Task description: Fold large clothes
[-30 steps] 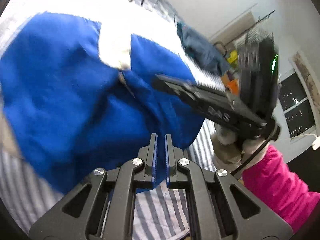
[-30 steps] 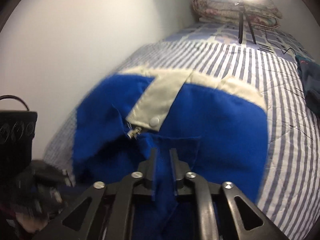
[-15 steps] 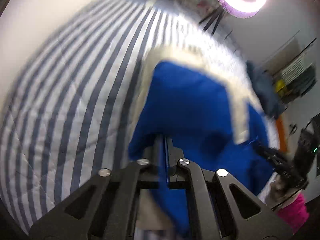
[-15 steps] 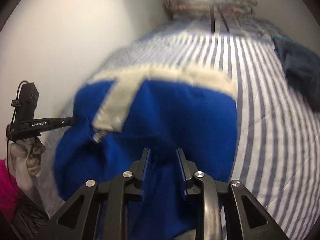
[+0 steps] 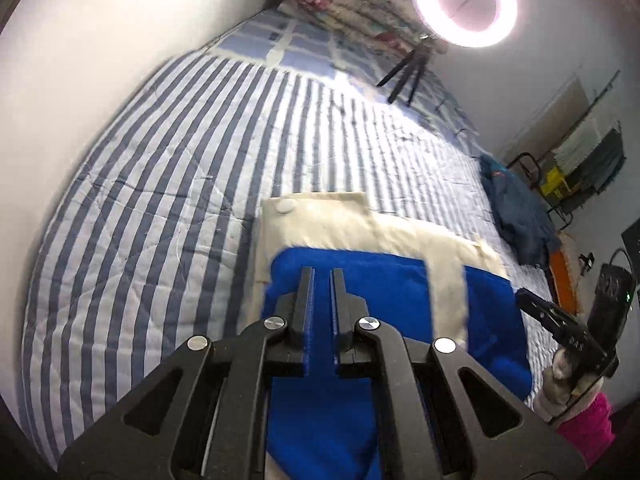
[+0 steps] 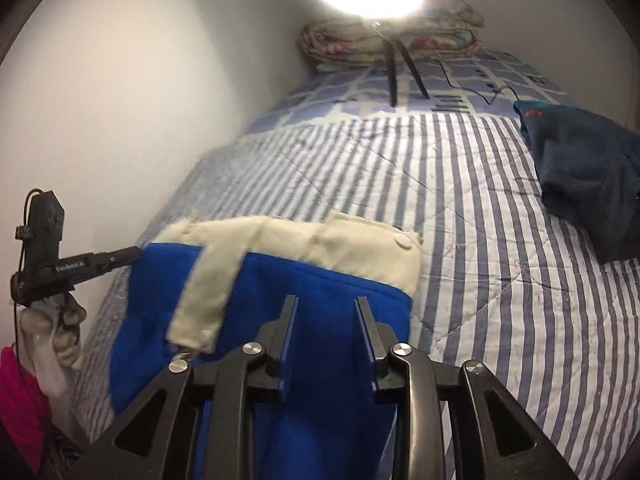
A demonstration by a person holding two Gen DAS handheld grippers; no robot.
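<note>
A: Where is the jacket (image 5: 360,276) seen?

B: It is laid on the striped quilt (image 5: 160,208), near the foot end, blue with a cream band (image 6: 304,236) toward the pillow side. A cream strip (image 6: 208,292) is crossed over the blue.

A: Left gripper (image 5: 321,280)?

B: Its fingers are drawn nearly together, with a narrow gap; blue cloth is seen in the gap, but a grip cannot be confirmed.

A: Right gripper (image 6: 326,308)?

B: Its fingers are spread apart over the blue cloth; nothing is clamped.

A: Other items noted?

B: A dark garment (image 6: 580,184) is lying near the quilt's right edge, well apart from the jacket. A ring light (image 5: 466,2) is stood by folded bedding (image 6: 392,44).
</note>
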